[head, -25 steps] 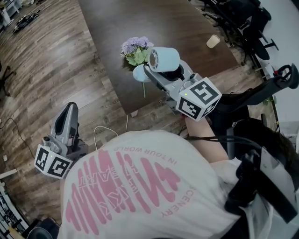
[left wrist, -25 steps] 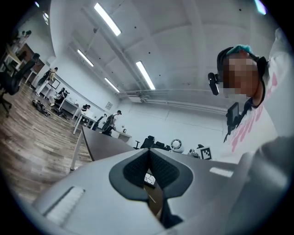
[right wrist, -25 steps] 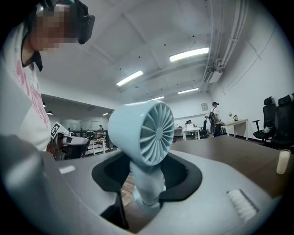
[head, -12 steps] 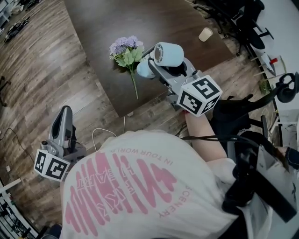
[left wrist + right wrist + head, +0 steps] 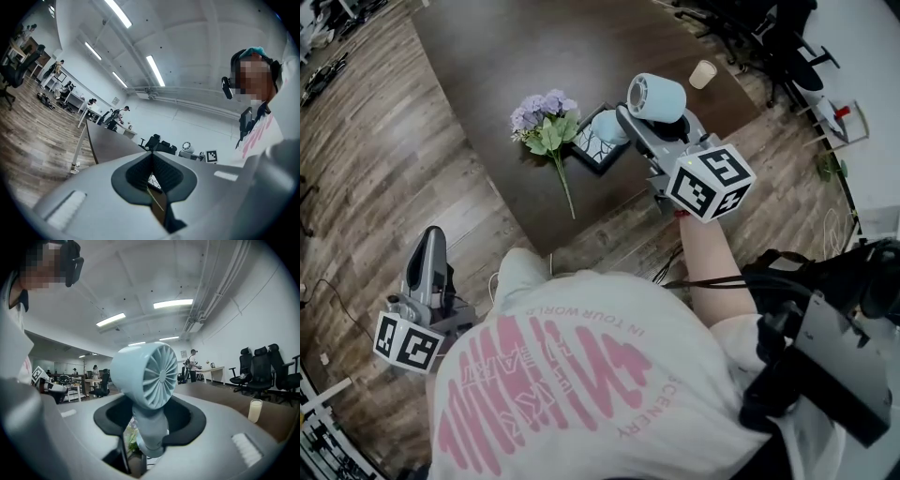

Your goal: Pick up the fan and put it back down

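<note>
The fan (image 5: 657, 97) is light blue, with a round barrel head on a short stem and foot. It hangs in the air over the near edge of the dark table (image 5: 487, 56). My right gripper (image 5: 634, 122) is shut on its stem; in the right gripper view the fan (image 5: 149, 376) stands upright between the dark pads (image 5: 187, 420) of the right gripper (image 5: 150, 427). My left gripper (image 5: 429, 246) hangs low at the left over the wooden floor, shut and holding nothing. In the left gripper view its pads (image 5: 164, 176) meet in a thin line.
A bunch of purple flowers (image 5: 542, 117) and a dark picture frame (image 5: 598, 145) lie on the table just left of and under the fan. A paper cup (image 5: 702, 74) stands near the table's right corner. Office chairs (image 5: 750, 28) crowd the far right. A cable (image 5: 670, 267) lies on the floor.
My right gripper has carried the fan to the right, away from the flowers, and the picture frame now shows beneath it. The left gripper has stayed low beside the person.
</note>
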A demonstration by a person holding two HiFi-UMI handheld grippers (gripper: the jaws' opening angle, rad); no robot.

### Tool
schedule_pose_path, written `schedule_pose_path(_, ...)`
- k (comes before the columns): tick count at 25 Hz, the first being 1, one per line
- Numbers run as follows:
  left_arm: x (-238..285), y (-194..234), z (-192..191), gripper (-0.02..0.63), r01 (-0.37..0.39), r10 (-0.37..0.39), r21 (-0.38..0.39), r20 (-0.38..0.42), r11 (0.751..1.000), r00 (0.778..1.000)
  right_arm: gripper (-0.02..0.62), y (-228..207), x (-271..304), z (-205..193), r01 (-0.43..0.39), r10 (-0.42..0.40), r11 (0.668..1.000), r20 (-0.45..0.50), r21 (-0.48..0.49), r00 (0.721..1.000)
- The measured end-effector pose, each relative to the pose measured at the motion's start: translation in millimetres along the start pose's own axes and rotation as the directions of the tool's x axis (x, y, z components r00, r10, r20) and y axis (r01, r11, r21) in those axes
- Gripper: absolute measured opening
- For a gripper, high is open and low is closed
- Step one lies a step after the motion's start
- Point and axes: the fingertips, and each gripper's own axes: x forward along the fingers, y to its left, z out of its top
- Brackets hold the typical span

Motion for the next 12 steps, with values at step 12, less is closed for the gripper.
schedule_pose_path(12, 57, 61, -4, 0.018, 0.043, -0.044, -0.024, -0.071, 0.999, 0.996, 0.193, -103, 44, 9, 0.215, -0.215, 0.977, 0.033, 0.006, 0.976)
